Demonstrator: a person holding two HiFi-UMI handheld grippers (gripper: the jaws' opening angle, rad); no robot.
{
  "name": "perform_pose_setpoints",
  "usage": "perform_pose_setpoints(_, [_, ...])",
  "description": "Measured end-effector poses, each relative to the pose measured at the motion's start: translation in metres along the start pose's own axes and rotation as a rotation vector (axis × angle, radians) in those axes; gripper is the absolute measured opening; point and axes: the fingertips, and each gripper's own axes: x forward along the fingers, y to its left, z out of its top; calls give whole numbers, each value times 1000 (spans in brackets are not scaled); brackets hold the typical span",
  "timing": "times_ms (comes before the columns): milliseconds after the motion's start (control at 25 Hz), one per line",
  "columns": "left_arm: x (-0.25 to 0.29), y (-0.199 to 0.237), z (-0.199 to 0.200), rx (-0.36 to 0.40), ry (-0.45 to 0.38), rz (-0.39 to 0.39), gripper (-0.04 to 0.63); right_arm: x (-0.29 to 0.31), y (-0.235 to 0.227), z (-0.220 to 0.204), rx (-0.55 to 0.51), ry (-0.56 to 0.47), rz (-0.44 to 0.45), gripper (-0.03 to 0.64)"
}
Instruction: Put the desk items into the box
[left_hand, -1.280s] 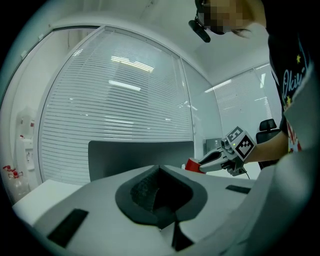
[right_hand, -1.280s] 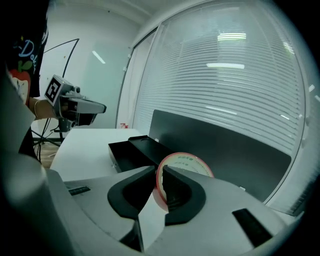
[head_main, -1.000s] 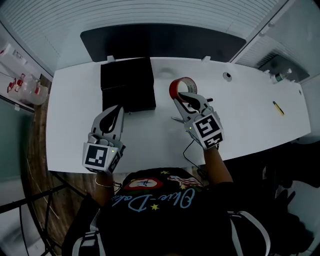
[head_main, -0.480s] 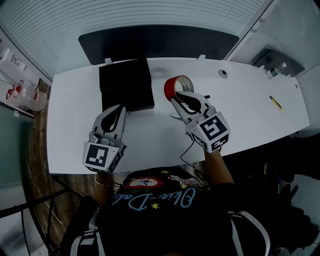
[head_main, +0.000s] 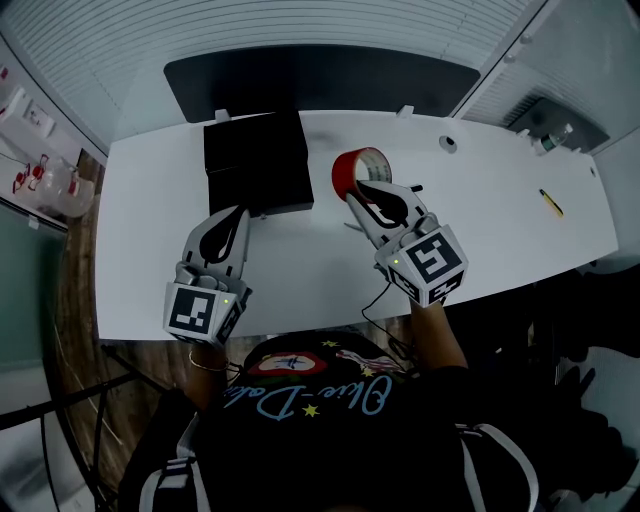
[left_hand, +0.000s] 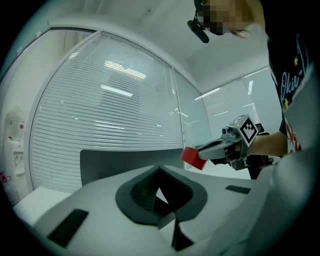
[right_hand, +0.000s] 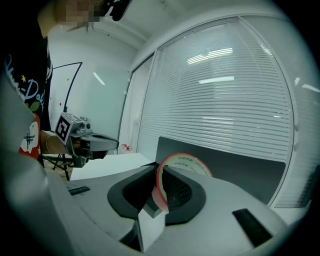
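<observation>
The right gripper (head_main: 362, 192) held the red roll of adhesive tape (head_main: 345, 170) clear above the white desk (head_main: 480, 220). Its jaws were clamped on one side of the roll's band, and the rest of the ring stood out beyond the tips. The left gripper (head_main: 236, 216) hovered near the front of the black rectangular box (head_main: 256, 160), jaws drawn together with nothing between them.

Risk: the hold covered only a short arc of the band, so a quick swing or wrist roll would probably let the roll pivot or slip out short of the box. A low approach could catch the ring on the box's right wall.

Clearance: bare desk lay between roll and box. The left gripper stood close to the box front and might crowd the drop. A small yellow pen-like item (head_main: 551, 204) lay well apart, near the desk's right edge
</observation>
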Motion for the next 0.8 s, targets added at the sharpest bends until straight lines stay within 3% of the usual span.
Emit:
perform_pose_setpoints(160, [-8,1,4,-16,-28,-8,-5,-4,7,2,0,-4,-10,51])
perform_pose_setpoints(360, [-18,-2,5,18,-34,-23,-5,-5,17,5,-2,-10,-17,51])
perform_pose_setpoints(800, [-50,17,2,4,-59,11,-5,10,46,10,-15,-9,5,51])
